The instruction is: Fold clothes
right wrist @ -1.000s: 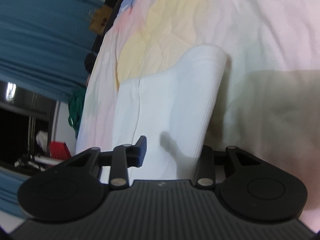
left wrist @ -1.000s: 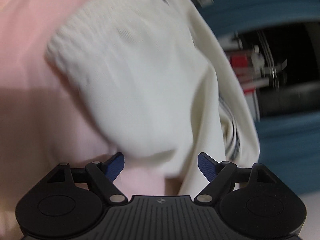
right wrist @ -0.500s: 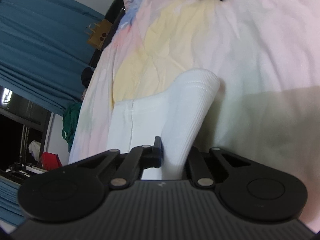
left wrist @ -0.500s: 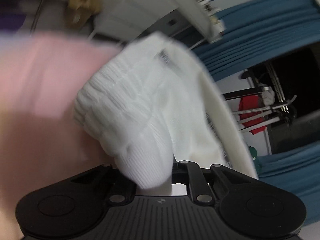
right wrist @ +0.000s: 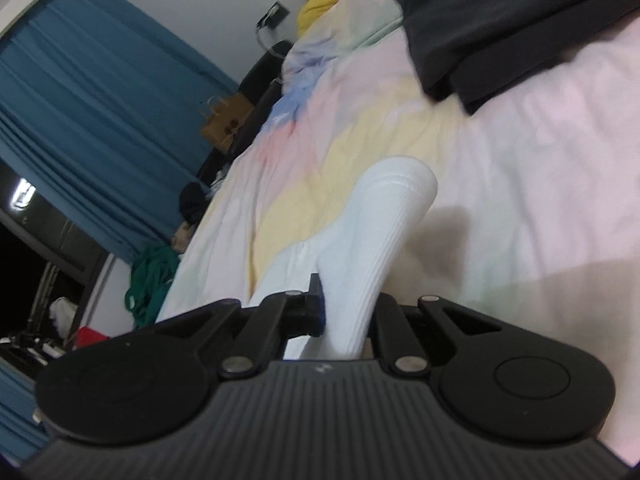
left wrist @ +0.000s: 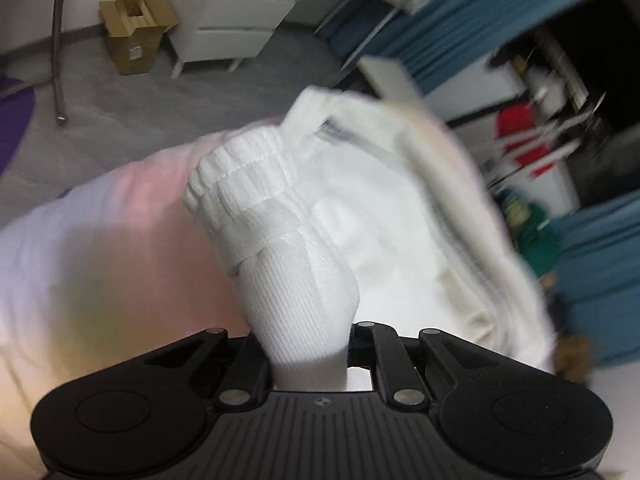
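Your left gripper [left wrist: 310, 344] is clenched on the ribbed cuff of the white garment [left wrist: 320, 232], its jaws pinching a bunched fold of knit that rises up from between them. Your right gripper [right wrist: 346, 320] is clamped on another ribbed part of the same white garment [right wrist: 384, 232]; that part stands up from the jaws like a rounded tube, and the flatter white cloth runs off to its left. The garment hangs partly lifted over the pastel bedspread [right wrist: 520, 168], a quilted cover in pink, yellow and pale blue patches. Farther up the bed lies a dark folded garment [right wrist: 500, 20]. Beyond the bed's edge in the left view you have a cardboard box [left wrist: 134, 30] on the grey floor beside a white drawer unit [left wrist: 240, 12], with blue curtains [left wrist: 472, 20] to the right.
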Motion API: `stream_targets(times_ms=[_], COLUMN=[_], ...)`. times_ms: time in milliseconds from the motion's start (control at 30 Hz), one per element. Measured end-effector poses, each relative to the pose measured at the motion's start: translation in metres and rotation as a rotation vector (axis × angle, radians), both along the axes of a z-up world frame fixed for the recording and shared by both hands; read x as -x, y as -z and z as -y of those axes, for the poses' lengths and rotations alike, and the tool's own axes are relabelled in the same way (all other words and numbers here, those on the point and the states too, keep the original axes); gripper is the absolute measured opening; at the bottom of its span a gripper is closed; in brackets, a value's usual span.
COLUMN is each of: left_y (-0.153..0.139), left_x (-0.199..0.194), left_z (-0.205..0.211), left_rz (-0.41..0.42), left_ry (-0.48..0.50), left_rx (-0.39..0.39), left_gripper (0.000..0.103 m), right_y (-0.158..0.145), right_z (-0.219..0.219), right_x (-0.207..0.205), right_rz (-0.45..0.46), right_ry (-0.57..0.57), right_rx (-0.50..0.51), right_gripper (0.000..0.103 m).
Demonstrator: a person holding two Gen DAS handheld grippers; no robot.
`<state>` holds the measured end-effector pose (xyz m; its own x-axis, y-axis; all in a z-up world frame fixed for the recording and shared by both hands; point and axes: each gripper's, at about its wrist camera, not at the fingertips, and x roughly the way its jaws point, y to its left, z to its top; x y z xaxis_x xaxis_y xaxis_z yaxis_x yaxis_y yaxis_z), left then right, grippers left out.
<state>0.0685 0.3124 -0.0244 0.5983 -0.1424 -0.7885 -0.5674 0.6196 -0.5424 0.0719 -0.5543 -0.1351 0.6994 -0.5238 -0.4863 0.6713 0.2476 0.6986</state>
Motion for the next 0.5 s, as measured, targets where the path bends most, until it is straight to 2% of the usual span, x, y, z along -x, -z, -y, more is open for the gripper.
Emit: stream_targets(times_ms=[100, 233, 433, 500], left_y=[0.025, 0.035, 0.027, 0.02], left_x=[-0.008, -0.016, -0.013, -0.009], left_z=[0.007, 0.01, 0.018, 0.021], left_rz=[-0.106, -0.156, -0.165, -0.162], left_ry=[0.036, 0.077, 0.119, 0.136], left_rx=[-0.048, -0.094, -0.127, -0.154], left_gripper=[0.012, 0.016, 0.033, 0.048], right_y=[0.005, 0.013, 0.025, 0.025], right_z=[0.002, 0.005, 0.009, 0.009], right_x=[0.002, 0.004, 0.006, 0.007], right_rz=[-0.07, -0.12, -0.195, -0.211], right_ry=[-0.003, -0.01, -0.021, -0.013], right_rx=[-0.013, -0.053, -0.113, -0.129], right_gripper=[0.008, 0.008, 0.012, 0.016])
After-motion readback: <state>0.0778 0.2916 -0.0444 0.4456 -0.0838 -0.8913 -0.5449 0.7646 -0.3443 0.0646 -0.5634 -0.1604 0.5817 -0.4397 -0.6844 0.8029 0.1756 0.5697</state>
